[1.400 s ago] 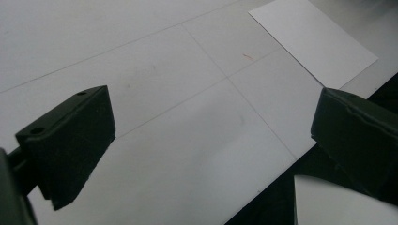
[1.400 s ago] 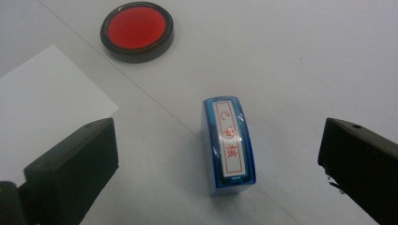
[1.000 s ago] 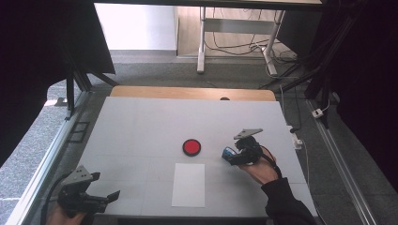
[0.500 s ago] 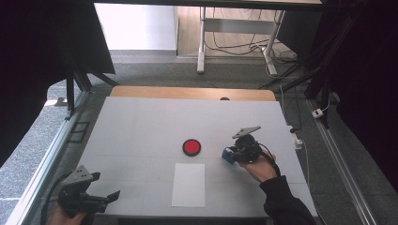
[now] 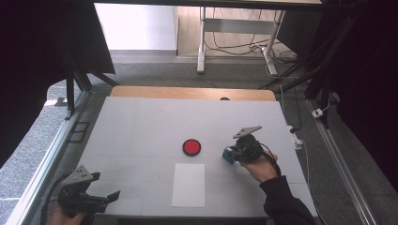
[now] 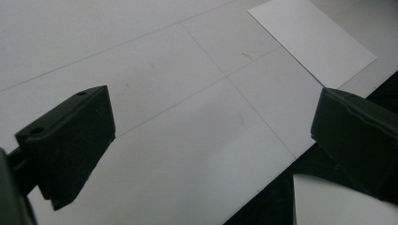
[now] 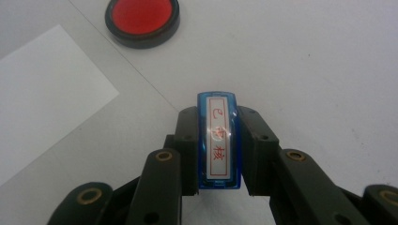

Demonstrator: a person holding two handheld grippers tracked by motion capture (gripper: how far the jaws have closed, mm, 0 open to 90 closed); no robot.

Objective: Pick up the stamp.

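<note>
My right gripper (image 7: 217,140) is shut on a small blue stamp (image 7: 217,139) with a white label and red characters on top. In the high view that gripper (image 5: 232,154) holds the blue stamp (image 5: 228,154) low over the table, right of a round red ink pad (image 5: 191,147) in a black rim. The red ink pad (image 7: 141,19) lies ahead and to the left in the right gripper view. A white sheet of paper (image 5: 188,184) lies in front of the pad. My left gripper (image 5: 110,197) is open at the table's near left corner, holding nothing.
The grey table (image 5: 141,126) has a wooden strip along its far edge. In the left gripper view the white sheet (image 6: 312,40) lies ahead to the right, and the table's near edge runs under the right jaw. Metal rails flank the table.
My right gripper has shifted slightly toward the near side with the stamp still in it. The left gripper has stayed where it was.
</note>
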